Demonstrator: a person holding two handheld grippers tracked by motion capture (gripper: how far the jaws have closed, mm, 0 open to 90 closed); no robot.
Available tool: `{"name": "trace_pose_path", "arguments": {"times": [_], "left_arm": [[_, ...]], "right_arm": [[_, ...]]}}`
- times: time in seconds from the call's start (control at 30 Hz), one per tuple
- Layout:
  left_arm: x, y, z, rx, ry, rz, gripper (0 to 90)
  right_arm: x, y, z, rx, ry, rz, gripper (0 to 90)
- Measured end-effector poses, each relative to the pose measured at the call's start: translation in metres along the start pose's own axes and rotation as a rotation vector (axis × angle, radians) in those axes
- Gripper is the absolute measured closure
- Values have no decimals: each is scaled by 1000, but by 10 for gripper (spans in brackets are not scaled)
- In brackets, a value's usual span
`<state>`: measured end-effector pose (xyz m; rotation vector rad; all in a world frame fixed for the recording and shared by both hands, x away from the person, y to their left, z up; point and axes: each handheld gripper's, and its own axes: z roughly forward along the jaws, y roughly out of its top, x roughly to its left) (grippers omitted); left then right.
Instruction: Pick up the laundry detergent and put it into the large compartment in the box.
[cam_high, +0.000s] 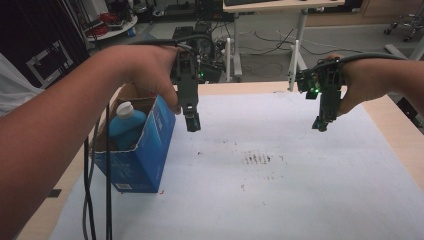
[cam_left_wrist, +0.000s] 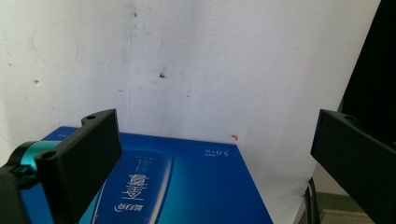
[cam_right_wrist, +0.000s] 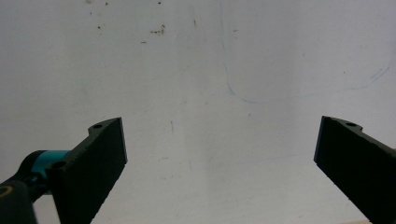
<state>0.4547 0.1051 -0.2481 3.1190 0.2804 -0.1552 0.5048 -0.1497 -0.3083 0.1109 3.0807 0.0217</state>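
A blue cardboard box (cam_high: 137, 155) stands open at the table's left, with a blue bottle (cam_high: 125, 127) with a white cap inside it. My left gripper (cam_high: 192, 120) hangs above the table just right of the box's top edge, jaws pointing down. In the left gripper view the jaws stand wide apart with nothing between them (cam_left_wrist: 215, 158), and the box's printed blue side (cam_left_wrist: 187, 186) lies below. My right gripper (cam_high: 321, 122) hovers over the white sheet at the right, open and empty (cam_right_wrist: 219, 163).
A white paper sheet (cam_high: 280, 190) with dark smudges covers the wooden table (cam_high: 395, 125). Black cables (cam_high: 95, 200) hang down at the left beside the box. Desks, chair wheels and floor cables lie beyond the far edge.
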Motion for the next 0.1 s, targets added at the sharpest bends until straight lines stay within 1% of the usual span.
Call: {"name": "trace_pose_path", "arguments": {"times": [0.1], "left_arm": [[-1,1,0,4,-1,8,18]], "right_arm": [[0,1,0,-1,-1,-4,15]]}}
